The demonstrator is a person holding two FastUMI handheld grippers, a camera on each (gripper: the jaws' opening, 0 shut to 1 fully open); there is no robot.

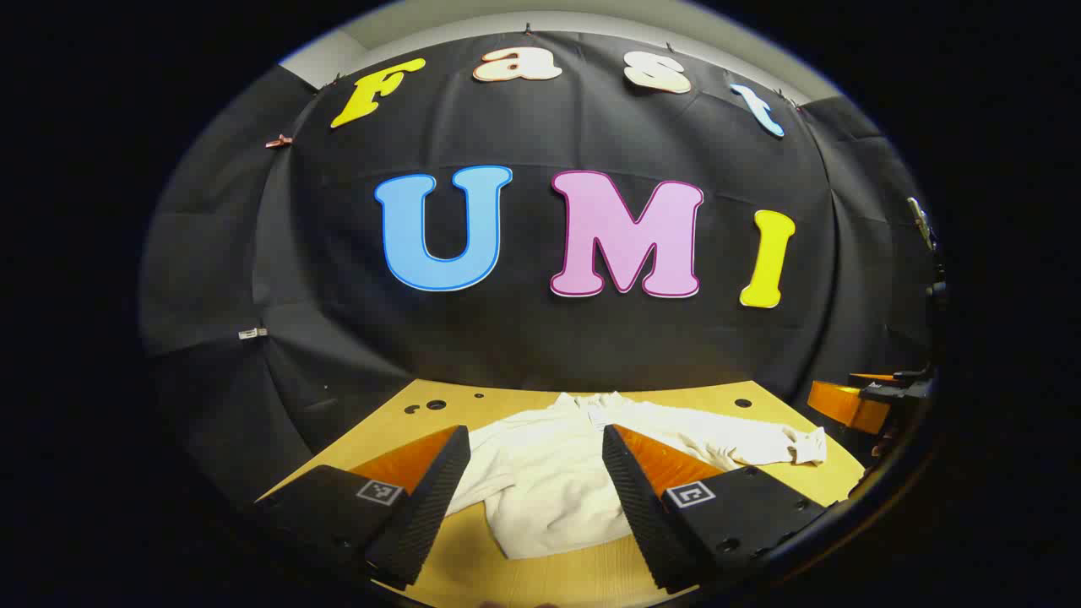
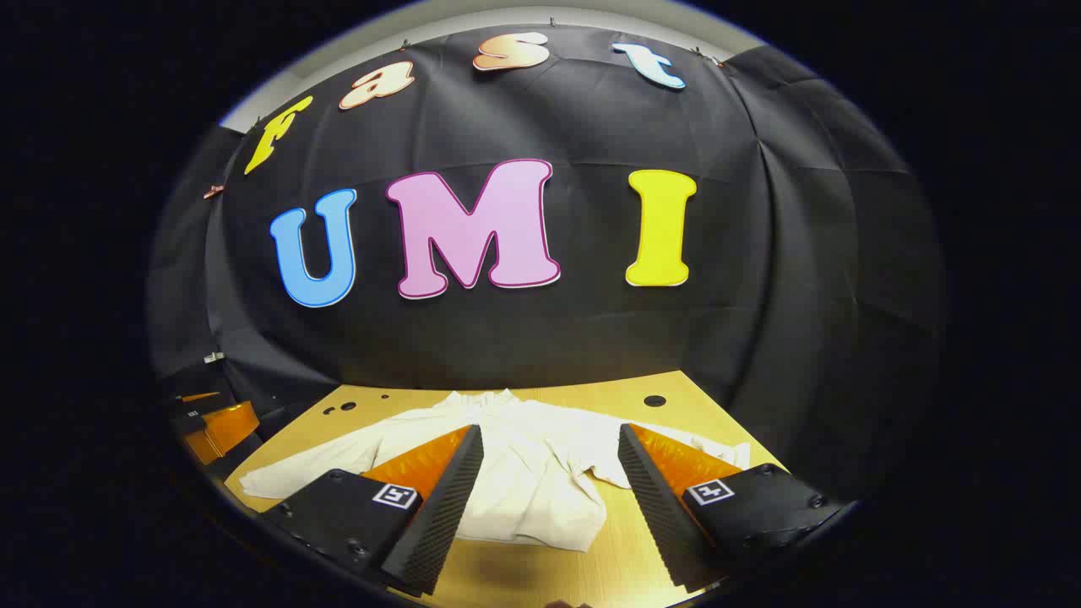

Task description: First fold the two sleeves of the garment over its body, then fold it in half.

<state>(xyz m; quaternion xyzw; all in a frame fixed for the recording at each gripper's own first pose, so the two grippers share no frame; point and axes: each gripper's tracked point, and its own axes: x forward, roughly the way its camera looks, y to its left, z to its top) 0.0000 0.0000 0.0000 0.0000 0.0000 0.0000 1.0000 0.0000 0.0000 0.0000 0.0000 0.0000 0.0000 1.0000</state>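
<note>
One white garment (image 1: 557,473) lies flat on the wooden table (image 1: 524,574), collar toward the far edge near the black cloth wall, hem toward the near side. Both sleeves are spread out to the left and right, so nothing's folded over the body yet. The left gripper (image 1: 536,481) hangs above the near part of the shirt, fingers wide apart and holding nothing. Same deal with the right gripper (image 2: 549,485), jaws spread and empty over the garment. A few dark holes (image 2: 654,400) dot the table's far edge.
</note>
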